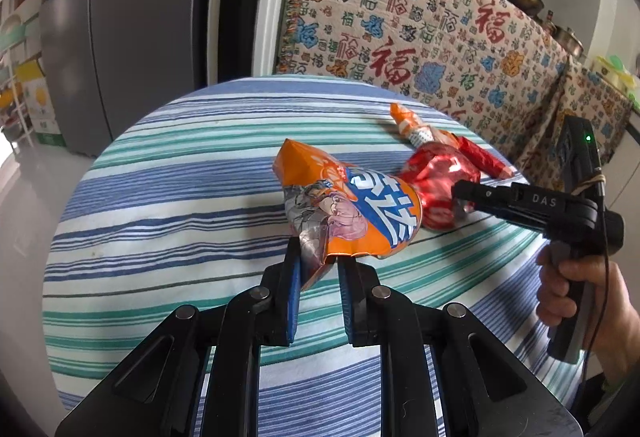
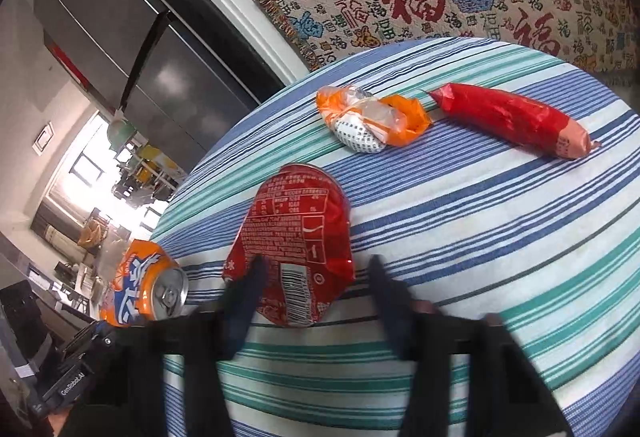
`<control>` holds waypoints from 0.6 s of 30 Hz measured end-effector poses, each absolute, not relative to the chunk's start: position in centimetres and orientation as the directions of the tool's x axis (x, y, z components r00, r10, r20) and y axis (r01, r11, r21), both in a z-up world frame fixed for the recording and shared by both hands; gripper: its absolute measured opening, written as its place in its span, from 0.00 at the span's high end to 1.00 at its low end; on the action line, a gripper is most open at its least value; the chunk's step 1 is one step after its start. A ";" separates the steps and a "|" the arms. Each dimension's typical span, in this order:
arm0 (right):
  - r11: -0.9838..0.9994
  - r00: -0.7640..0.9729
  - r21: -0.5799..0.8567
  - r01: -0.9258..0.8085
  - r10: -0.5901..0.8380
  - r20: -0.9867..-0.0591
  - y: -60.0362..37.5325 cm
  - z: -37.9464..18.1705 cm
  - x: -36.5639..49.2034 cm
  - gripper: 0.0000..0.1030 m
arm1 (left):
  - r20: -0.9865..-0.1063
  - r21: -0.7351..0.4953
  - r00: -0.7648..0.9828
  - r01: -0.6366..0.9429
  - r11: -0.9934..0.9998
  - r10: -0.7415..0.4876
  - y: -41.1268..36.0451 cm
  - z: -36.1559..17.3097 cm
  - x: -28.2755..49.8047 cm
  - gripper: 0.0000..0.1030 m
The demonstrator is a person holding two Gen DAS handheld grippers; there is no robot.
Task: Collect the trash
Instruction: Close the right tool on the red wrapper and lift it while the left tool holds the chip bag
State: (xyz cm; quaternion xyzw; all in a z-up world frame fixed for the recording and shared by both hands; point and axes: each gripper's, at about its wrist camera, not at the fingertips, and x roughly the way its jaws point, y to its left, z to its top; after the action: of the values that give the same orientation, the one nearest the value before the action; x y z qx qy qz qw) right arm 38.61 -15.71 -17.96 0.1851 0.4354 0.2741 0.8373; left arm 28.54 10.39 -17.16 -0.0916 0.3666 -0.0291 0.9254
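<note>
Orange crushed can hangs pinched at its flattened lower edge between the blue pads of the left gripper, lifted clear of the striped tablecloth; in the right wrist view the same can shows at the lower left, its pull-tab end facing the lens, the rest cut off by the black gripper body. Crushed red can lies on the cloth, its barcode end between the fingers of the right gripper. Those fingers are motion-blurred, so whether the pads press the metal cannot be told; a gap shows on the right side of the can. From the left wrist view the right gripper's tip overlaps the red can, and the contact itself is hidden behind the black finger. A hand wraps the right gripper's handle (wrist and sleeve run out of frame). Farther back lie an orange-and-white crumpled wrapper and a long red wrapper, near each other but apart. Print on all labels is too small or warped to read. Behind the table hang a patterned cloth and, at left, a grey refrigerator.
</note>
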 end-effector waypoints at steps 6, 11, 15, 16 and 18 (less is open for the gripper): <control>0.842 0.545 0.383 -0.378 0.538 -0.643 -14.3 -13.9 35.1 0.82 | -0.668 -0.190 0.734 -0.007 0.982 -0.124 9.8 -16.8 28.4 0.85; 0.878 0.603 0.270 -0.394 0.469 -0.645 -14.7 -11.4 31.8 0.84 | -0.664 -0.191 0.736 0.009 0.982 -0.136 9.1 -16.6 27.9 0.85; 0.900 0.624 0.222 -0.375 0.422 -0.658 -16.0 -10.9 30.4 0.89 | -0.664 -0.186 0.733 0.028 0.982 -0.147 8.3 -16.4 27.4 0.85; 0.904 0.624 0.210 -0.372 0.411 -0.665 -16.3 -10.9 30.2 0.89 | -0.662 -0.183 0.734 0.034 0.983 -0.149 8.2 -16.3 27.3 0.85; 0.911 0.630 0.197 -0.363 0.395 -0.668 -17.0 -10.8 29.6 0.90 | -0.660 -0.176 0.736 0.043 0.983 -0.151 7.8 -16.1 27.1 0.84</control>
State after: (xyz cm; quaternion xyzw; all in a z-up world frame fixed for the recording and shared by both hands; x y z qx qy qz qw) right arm 29.64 -17.00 -10.85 0.0216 0.3751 0.2099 0.9026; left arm 27.07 7.85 -16.14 -0.0748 0.3593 -0.0523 0.9288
